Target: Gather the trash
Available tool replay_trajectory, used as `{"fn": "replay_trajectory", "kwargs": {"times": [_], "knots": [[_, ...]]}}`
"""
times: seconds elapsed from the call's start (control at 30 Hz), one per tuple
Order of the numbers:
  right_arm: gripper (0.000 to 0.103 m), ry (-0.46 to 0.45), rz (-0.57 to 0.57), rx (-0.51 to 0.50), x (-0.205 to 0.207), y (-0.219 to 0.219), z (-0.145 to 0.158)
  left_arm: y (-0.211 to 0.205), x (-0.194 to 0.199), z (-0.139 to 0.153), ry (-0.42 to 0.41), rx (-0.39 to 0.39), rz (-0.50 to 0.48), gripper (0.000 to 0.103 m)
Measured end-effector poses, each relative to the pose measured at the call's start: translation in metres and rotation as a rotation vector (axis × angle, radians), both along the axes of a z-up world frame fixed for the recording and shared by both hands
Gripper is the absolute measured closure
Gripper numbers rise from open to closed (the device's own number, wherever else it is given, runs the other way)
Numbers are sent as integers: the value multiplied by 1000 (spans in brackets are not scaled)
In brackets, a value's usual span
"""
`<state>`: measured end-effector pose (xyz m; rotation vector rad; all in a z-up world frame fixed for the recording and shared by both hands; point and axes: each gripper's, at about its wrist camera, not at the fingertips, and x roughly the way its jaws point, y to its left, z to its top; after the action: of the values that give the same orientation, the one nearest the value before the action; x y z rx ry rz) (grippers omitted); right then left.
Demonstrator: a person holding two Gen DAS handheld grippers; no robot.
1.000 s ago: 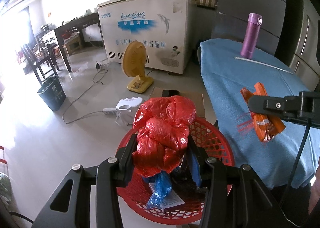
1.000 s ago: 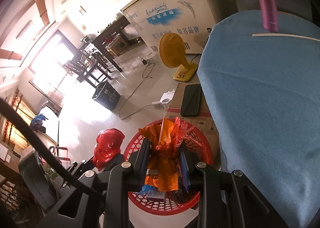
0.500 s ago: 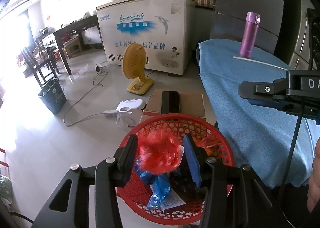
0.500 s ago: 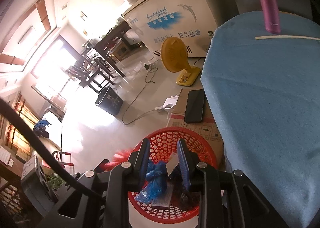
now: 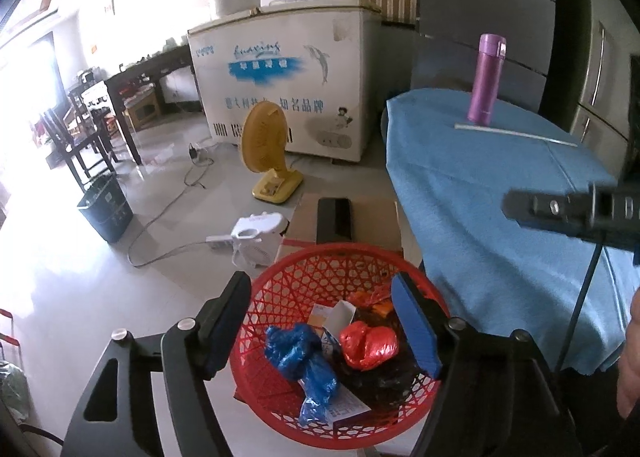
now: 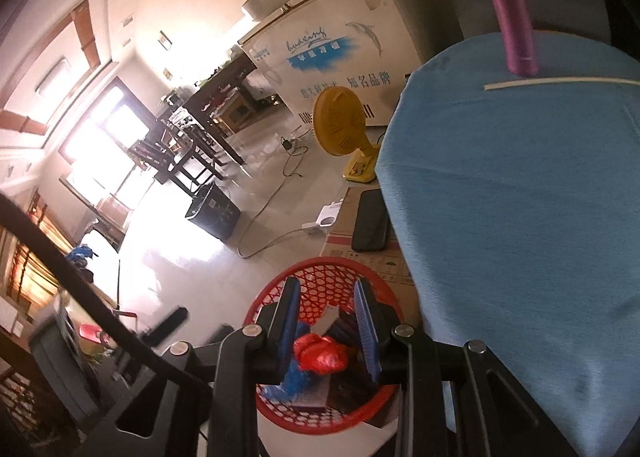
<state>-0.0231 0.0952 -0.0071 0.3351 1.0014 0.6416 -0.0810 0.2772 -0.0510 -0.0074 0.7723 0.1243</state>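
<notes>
Red crumpled plastic, the red bag (image 5: 370, 345), now lies inside the red basket (image 5: 320, 265) instead of between the left gripper (image 5: 326, 331)'s jaws, where it was clamped a second ago; those jaws have just been opening and stand apart over the basket with nothing pressed between them. The orange wrapper (image 5: 370, 299) that the right gripper (image 6: 328, 327) held a second ago is also in the basket, near the far side, beside a blue bag (image 5: 304, 361) and a small carton (image 5: 340, 311). The right gripper's jaws are drawn in close with nothing between them, though a gap shows in its own view; it hangs above the basket, at the edge of the blue tablecloth (image 5: 480, 185). Both drops look done, so the basket holds what has been gathered and each hand is free for the next piece. On the cloth only a purple flask (image 5: 486, 79), upright, and a thin white stick (image 5: 516, 133) lying just in front of it are left; the stick could be trash, the flask probably not. Behind the basket a black phone (image 5: 334, 217) rests on a cardboard box (image 5: 376, 217), and a yellow fan (image 5: 266, 149), a white power strip (image 5: 256, 237) with its cable, a dark bin (image 5: 106, 209) and a white freezer (image 5: 288, 85) stand on the floor beyond, none of them between the grippers and the table. A reach for the stick passes close to the flask, which could tip.
</notes>
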Motion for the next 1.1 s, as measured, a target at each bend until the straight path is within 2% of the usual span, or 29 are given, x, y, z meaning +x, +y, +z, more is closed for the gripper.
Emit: {"fn": "replay_trajectory", "kwargs": {"times": [0.13,0.2,0.23,0.27,0.3,0.37,0.53,0.67,0.8,1.1], "knots": [[70,-43,-9,-36,-9,-21,11,-15,-6,25,-50,34,-6,26],[64,-68,-20,-46,-14,-35,16,-27,-12,40,-86,55,-22,24],[59,-87,-33,-56,-19,-45,20,-33,-14,47,-102,63,-31,23],[39,-104,-47,-60,-23,-54,24,-38,-16,53,-115,70,-42,23],[32,-132,-66,-55,-28,-65,28,-48,-19,61,-134,82,-59,22],[32,-186,-102,-66,-37,-85,37,-65,-23,72,-162,100,-84,12],[32,-284,-209,-140,-59,-134,63,-106,-28,97,-211,86,-155,11],[32,-345,-315,-252,-72,-168,82,-139,-26,111,-223,82,-204,11],[32,-358,-376,-320,-80,-195,97,-173,-20,122,-224,89,-241,11],[32,-371,-494,-351,-91,-257,111,-236,-13,134,-218,89,-310,11]]}}
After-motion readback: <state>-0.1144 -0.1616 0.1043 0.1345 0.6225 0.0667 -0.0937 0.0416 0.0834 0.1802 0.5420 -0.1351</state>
